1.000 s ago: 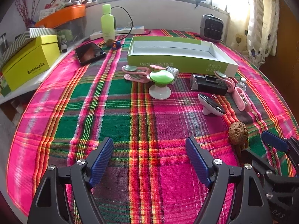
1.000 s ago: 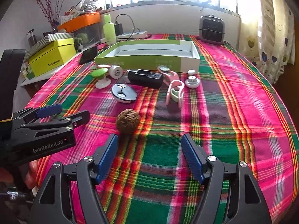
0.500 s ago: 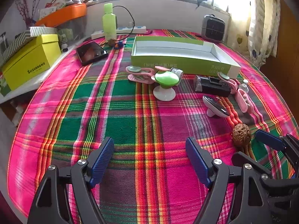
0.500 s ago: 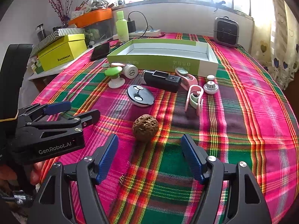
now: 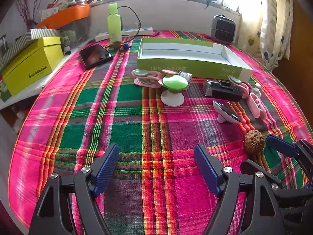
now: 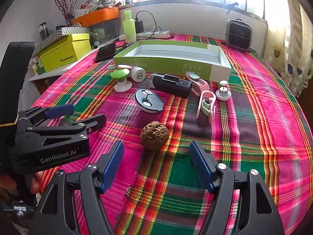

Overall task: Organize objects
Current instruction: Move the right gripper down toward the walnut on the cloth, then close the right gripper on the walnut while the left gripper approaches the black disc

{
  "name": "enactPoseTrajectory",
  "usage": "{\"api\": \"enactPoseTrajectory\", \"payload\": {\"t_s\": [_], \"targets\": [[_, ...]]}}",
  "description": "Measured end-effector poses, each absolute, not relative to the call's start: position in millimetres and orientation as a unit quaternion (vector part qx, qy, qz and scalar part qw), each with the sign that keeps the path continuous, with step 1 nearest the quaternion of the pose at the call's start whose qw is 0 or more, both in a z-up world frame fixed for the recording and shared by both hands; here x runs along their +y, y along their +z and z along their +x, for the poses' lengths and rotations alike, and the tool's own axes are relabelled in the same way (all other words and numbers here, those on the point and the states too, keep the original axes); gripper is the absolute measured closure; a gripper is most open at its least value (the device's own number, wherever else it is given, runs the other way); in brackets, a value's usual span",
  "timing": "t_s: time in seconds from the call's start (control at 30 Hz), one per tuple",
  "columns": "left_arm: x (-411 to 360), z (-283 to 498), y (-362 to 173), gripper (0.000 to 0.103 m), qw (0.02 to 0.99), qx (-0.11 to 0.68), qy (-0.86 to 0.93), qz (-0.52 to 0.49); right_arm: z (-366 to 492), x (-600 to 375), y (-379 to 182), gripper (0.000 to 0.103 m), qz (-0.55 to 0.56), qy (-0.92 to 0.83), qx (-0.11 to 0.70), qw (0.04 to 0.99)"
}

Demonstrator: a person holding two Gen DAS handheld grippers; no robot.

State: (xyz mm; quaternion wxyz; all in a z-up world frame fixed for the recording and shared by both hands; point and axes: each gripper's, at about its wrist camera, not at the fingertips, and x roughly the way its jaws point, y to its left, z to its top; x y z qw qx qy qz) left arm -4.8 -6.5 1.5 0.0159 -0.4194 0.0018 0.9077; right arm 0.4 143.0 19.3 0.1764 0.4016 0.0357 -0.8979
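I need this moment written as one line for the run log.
phase: approach | right gripper: open, walnut just ahead | left gripper: open, empty | green box: empty

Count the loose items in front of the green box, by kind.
pink clips: 3
mushroom-shaped pieces: 2 (green-topped, black-topped)
black device: 1
white cylinder: 1
white knob: 1
walnut: 1
Total: 9
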Motion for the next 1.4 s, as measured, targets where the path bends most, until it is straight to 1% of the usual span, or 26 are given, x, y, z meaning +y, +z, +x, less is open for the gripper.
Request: {"api": "enactPoseTrajectory", "payload": {"t_s": [0.23,0.33,0.47,0.6,0.67,0.73,1.1,1.27,1.4], "targets": [[-6.8,-7.3,2.8,0.024,0.019,0.001,0.907,-0.421,-7.7,137.6,19.3,0.033,0.408,-0.895,0.051,0.174],[-6.2,-7.2,2.8,0.024,0.018,-0.002,0.907,-0.420,-11.0,139.2,19.3,0.041,0.409,-0.895,0.052,0.172],[-7.0,-8.2,2.3,0.024,0.020,-0.004,0.907,-0.421,-13.1,141.8,20.4,0.056,0.408,-0.895,0.054,0.169],[-7.4,-8.3,1.9,0.025,0.024,-0.006,0.907,-0.421,-13.1,145.0,20.7,0.065,0.407,-0.896,0.048,0.168],[-6.1,-8.7,2.4,0.026,0.028,-0.007,0.906,-0.422,-12.9,146.8,20.8,0.071,0.406,-0.897,0.048,0.166],[-6.2,-8.3,3.4,0.028,0.032,-0.011,0.906,-0.422,-12.4,149.4,20.6,0.071,0.405,-0.898,0.046,0.167],[8.3,-15.3,13.7,0.028,0.065,-0.030,0.902,-0.426,-14.7,168.2,22.8,0.071,0.402,-0.901,0.034,0.158],[20.2,-20.2,15.5,0.028,0.058,-0.015,0.902,-0.429,-15.9,179.2,23.6,0.071,0.400,-0.903,0.027,0.153],[27.2,-22.4,16.6,0.029,0.073,-0.022,0.899,-0.431,-16.9,186.6,22.5,0.071,0.402,-0.903,0.023,0.151]]}}
